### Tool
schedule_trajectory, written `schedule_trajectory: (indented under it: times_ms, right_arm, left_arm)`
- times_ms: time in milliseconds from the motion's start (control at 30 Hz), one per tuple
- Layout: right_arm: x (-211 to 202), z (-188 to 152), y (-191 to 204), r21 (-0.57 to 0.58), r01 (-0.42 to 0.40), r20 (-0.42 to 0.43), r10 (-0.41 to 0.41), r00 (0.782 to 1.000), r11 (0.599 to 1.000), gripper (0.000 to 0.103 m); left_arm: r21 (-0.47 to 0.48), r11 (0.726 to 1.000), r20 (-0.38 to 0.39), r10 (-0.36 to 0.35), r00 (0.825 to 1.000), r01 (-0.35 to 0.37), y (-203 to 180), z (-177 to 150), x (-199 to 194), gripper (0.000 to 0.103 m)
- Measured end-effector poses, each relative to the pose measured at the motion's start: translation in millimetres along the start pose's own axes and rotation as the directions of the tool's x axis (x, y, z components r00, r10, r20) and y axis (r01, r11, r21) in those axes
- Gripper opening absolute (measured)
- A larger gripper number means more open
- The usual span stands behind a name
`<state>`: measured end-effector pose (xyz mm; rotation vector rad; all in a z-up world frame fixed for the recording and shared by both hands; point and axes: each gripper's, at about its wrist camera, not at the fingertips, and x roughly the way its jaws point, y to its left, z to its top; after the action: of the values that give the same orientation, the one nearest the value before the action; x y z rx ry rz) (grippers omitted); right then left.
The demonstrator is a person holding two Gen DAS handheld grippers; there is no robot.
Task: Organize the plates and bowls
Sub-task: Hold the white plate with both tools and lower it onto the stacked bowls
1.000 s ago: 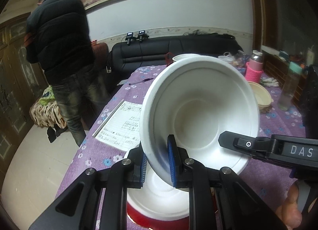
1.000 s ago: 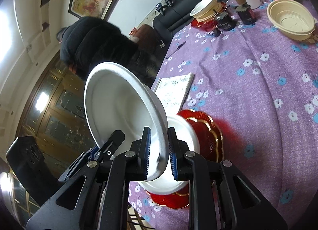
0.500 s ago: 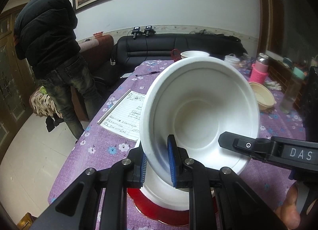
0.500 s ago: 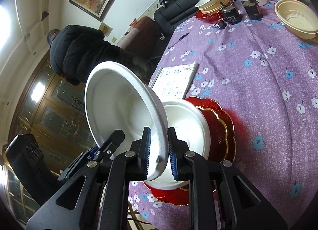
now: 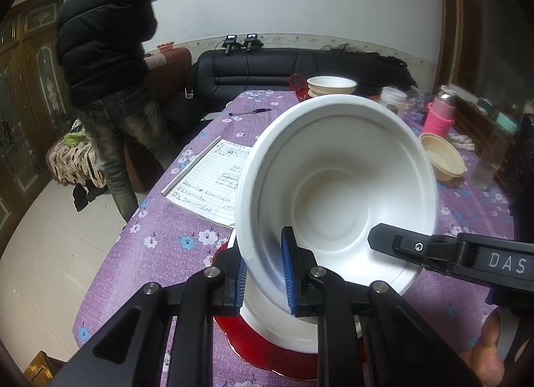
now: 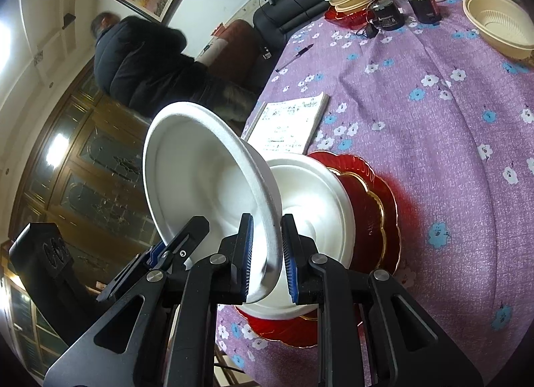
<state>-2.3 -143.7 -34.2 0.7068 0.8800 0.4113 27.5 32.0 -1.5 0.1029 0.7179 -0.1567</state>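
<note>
both grippers [image 5: 263, 273] [image 6: 265, 253] still pinching the white bowl [image 5: 333, 180], now lower over the red plate [image 6: 370, 206], nearly stacked

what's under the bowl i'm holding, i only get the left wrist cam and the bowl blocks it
observer: A second white foam bowl, upright and empty, sits just below the tilted white bowl.
operator: and what's that one sitting on
observer: On a stack of red plates: at least two gold scalloped rims show, one over the other.
operator: is the right gripper actually clamped on my bowl
observer: Yes. The right gripper has a blue pad on each side of the tilted bowl's near rim, pinching it.
</note>
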Motion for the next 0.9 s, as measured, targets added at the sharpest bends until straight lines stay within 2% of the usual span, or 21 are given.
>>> schedule_trajectory:
  times_ms: [567,900]
  right_arm:
    - [15.3,-8.6,-22.5,0.059,0.022,-0.046,-0.019,0.999,0.998,0.019]
    - [18.1,-10.1,-32.5,0.082,0.029,-0.061,-0.024,0.998,0.996,0.019]
  left_arm:
    - [-0.008,1.0,-0.087,-0.015,0.996,0.014,1.9,-14.3,20.0,0.018]
    - [-0.014,1.0,-0.111,-0.014,0.994,0.013,-3.0,-18.7,27.4,0.019]
